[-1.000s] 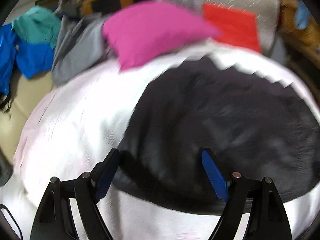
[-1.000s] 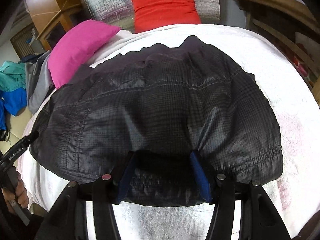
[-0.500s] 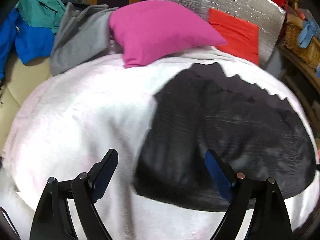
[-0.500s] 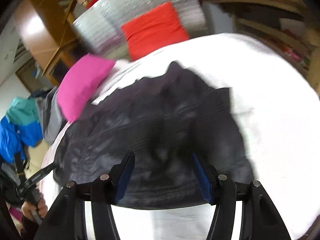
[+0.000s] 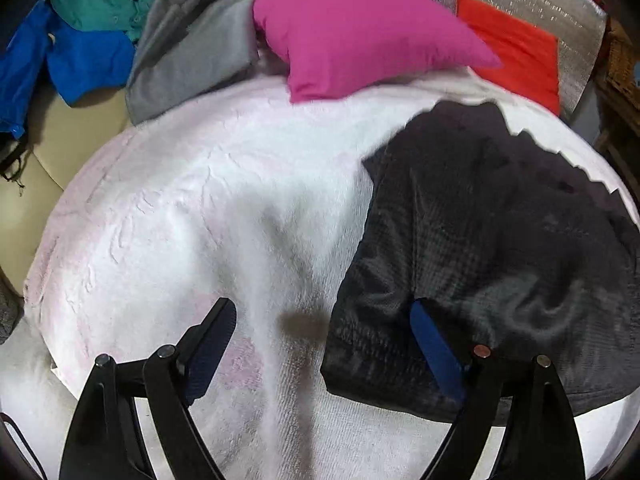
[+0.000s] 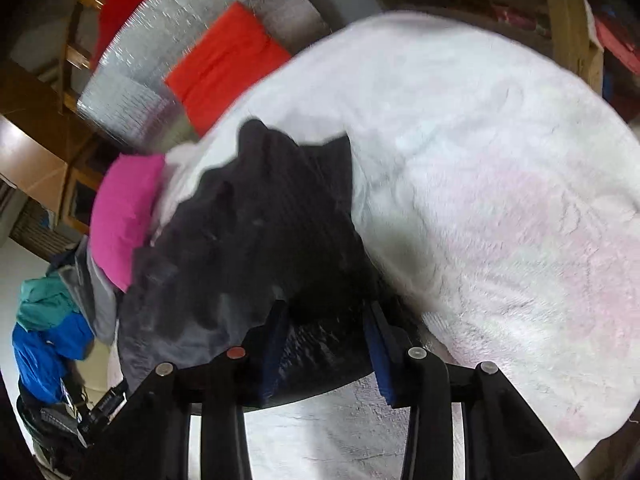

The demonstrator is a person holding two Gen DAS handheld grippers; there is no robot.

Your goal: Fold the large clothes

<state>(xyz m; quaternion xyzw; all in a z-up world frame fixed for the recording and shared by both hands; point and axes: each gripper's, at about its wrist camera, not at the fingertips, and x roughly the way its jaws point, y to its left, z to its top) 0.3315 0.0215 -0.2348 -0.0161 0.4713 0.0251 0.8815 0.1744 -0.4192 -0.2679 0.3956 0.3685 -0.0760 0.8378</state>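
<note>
Dark checked jacket (image 5: 492, 248), folded over and rumpled, lying on the white blanket's (image 5: 224, 216) right side.

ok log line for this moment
left tool: open, empty | right tool: around black jacket hem, grip unclear | surface: white blanket

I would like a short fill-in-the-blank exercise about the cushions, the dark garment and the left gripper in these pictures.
1. The black quilted jacket lies on a ____ fluffy blanket.
2. Behind the pink cushion stands an ____ cushion.
3. The left gripper is ____, its fingers spread wide.
4. The grey garment lies beside the ____ cushion.

Missing words: white; orange; open; pink
</note>
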